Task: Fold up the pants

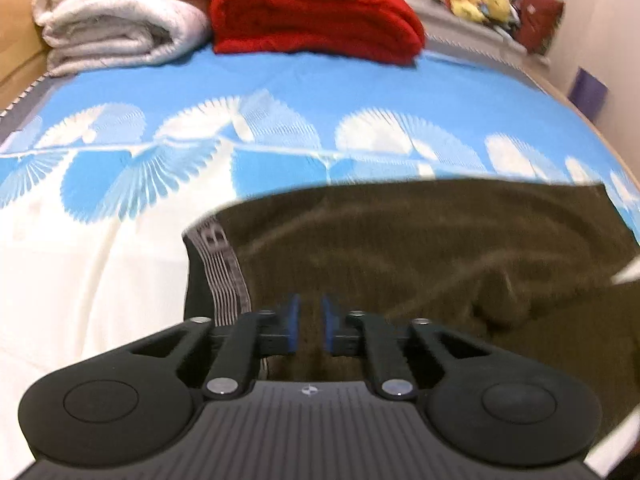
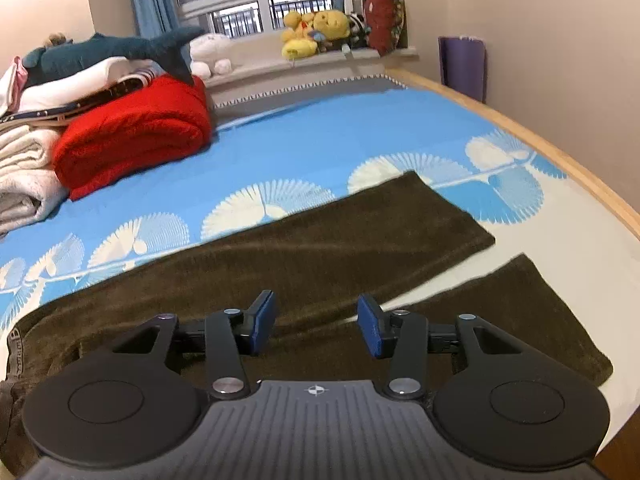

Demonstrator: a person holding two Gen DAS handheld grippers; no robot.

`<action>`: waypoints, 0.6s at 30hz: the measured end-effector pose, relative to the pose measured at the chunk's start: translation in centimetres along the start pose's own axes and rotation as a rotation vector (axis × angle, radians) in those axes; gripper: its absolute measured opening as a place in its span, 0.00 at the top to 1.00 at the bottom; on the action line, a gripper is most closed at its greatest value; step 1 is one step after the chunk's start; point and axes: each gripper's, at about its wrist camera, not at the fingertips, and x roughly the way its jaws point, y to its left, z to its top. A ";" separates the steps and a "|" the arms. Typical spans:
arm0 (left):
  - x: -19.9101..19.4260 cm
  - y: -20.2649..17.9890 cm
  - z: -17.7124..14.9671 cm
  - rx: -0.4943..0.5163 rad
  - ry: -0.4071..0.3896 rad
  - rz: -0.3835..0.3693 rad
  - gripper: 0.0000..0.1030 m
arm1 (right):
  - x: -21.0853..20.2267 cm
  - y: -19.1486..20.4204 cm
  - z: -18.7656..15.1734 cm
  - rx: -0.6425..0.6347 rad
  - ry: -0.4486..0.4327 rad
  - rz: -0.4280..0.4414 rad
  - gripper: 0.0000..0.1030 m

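My left gripper is pinched nearly closed, empty; right gripper gapes over the pants, lower centre. Soft, limp, light; I'd take the waistband.

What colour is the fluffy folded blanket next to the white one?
Bright red. The folded blanket shows best in the left wrist view.

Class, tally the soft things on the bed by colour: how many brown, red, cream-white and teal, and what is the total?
Brown: 1, the pants
Red: 1, the folded blanket
Cream-white: 1, the folded blanket
Teal: 1, the plush shark
Total: 4
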 end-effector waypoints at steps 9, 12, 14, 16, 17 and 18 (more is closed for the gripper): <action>5.6 1.6 4.7 -0.146 -0.063 0.048 0.93 | 0.5 0.5 1.2 -0.007 0.005 0.077 0.91; 8.6 1.9 5.7 -0.180 -0.047 0.049 0.91 | 0.8 0.9 1.3 -0.020 0.016 0.095 0.90; 10.3 2.0 6.3 -0.184 -0.047 0.072 0.84 | 1.2 1.0 1.3 -0.033 0.031 0.100 0.90; 11.9 1.8 7.2 -0.162 -0.062 0.103 0.68 | 1.6 1.1 1.5 -0.043 0.041 0.099 0.90; 12.5 1.7 7.7 -0.139 -0.071 0.110 0.51 | 1.7 1.1 1.5 -0.044 0.046 0.100 0.90; 13.3 1.7 8.2 -0.122 -0.075 0.108 0.43 | 1.9 1.0 1.6 -0.044 0.050 0.101 0.90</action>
